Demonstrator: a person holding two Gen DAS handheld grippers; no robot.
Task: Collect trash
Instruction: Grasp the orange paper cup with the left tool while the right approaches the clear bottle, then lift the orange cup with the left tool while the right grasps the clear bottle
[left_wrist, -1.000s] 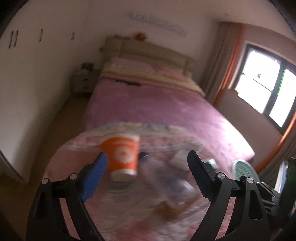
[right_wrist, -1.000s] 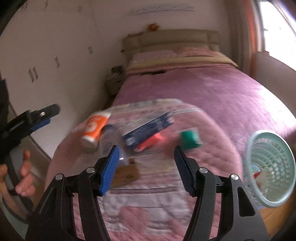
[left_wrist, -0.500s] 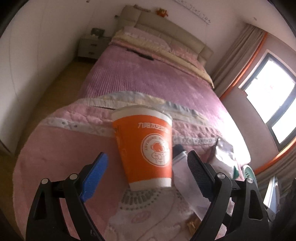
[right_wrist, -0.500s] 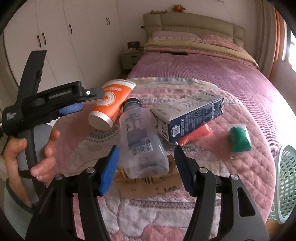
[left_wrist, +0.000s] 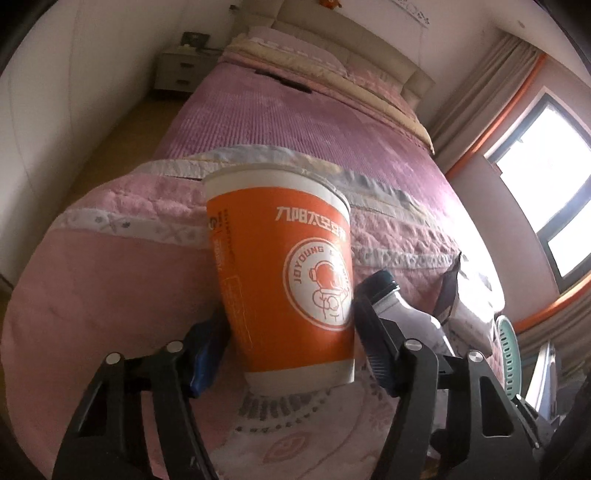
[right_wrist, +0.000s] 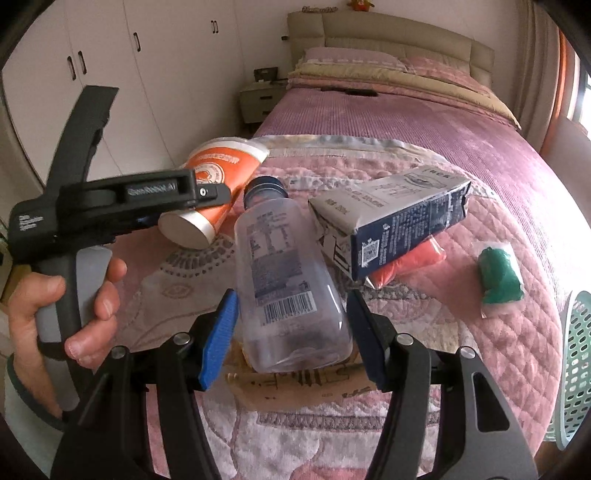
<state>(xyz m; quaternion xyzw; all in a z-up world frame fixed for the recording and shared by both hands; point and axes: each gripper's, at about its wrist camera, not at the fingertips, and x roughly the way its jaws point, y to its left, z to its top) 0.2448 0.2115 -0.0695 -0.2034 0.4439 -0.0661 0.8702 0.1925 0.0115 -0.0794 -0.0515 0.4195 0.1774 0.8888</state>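
An orange paper cup (left_wrist: 280, 277) lies tilted on the pink quilt (left_wrist: 110, 295). My left gripper (left_wrist: 290, 325) has its jaws closing on it, and both pads touch the cup's sides near its base. In the right wrist view the same cup (right_wrist: 221, 166) shows behind the left gripper's black body, which a hand (right_wrist: 74, 295) holds. A clear plastic bottle (right_wrist: 284, 266) with a dark cap lies between the fingers of my right gripper (right_wrist: 291, 299). Those jaws stand open close beside the bottle's lower end.
A grey and navy carton (right_wrist: 402, 218) rests on a red packet (right_wrist: 410, 264) right of the bottle. A green packet (right_wrist: 498, 277) lies further right. Brown cardboard (right_wrist: 303, 384) sits under the bottle. A pale green mesh basket (right_wrist: 576, 369) stands at the right, off the quilt.
Both grippers have come down and closer to the quilt. The left jaws narrowed from wide open onto the orange cup. The right fingers now straddle the bottle at the same width.
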